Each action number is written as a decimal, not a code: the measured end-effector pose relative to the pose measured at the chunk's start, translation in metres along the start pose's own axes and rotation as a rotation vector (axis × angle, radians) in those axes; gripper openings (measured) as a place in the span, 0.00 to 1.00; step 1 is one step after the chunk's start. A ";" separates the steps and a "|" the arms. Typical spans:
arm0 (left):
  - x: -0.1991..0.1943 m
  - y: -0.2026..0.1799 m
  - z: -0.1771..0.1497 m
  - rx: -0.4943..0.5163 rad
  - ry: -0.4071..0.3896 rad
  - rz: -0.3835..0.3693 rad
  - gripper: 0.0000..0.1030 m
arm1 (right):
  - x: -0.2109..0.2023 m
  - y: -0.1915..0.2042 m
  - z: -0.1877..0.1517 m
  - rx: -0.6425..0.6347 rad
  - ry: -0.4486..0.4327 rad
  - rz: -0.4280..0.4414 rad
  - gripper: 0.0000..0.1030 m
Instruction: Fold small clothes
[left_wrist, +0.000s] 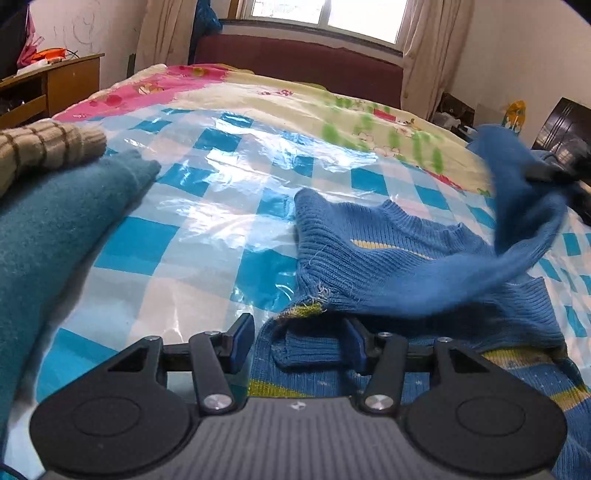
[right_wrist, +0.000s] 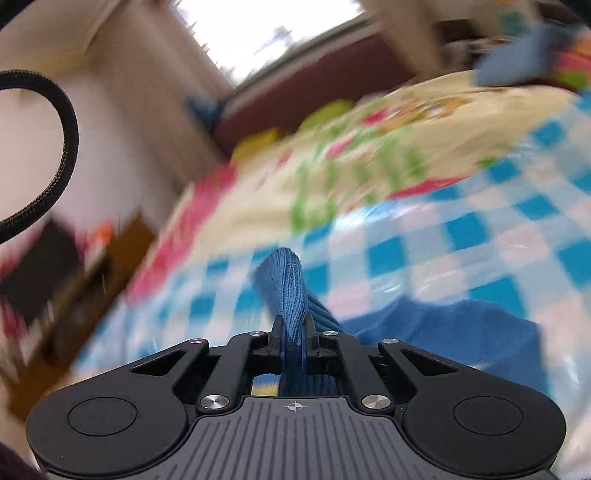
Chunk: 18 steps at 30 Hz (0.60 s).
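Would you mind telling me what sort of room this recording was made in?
Most likely a home bedroom: a bed with a cartoon-print quilt, a dark red headboard under a curtained window, and a wooden desk alongside.

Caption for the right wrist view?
Right claw shut on a blue sweater fold, lifted above the checked bed cover.

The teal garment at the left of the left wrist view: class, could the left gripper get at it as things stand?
Probably yes: the left gripper stands open, and only bare checked plastic sheet separates it from the teal garment.
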<state>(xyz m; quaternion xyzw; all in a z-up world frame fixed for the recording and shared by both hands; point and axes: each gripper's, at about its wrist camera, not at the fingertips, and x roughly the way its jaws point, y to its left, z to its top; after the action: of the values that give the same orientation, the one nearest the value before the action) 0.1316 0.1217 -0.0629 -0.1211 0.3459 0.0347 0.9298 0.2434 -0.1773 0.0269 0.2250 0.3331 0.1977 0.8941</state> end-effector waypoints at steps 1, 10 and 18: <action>-0.001 0.000 0.001 0.000 -0.003 0.005 0.55 | -0.008 -0.014 -0.004 0.041 -0.021 -0.005 0.08; -0.016 -0.004 -0.004 0.039 0.025 0.071 0.57 | -0.027 -0.108 -0.066 0.249 0.083 -0.126 0.15; -0.031 -0.017 0.017 0.061 -0.089 0.069 0.60 | -0.030 -0.113 -0.056 0.244 0.039 -0.106 0.36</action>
<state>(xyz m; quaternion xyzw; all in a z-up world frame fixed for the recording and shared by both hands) 0.1215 0.1103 -0.0270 -0.0792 0.3090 0.0614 0.9458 0.2071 -0.2699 -0.0557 0.3102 0.3836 0.1125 0.8625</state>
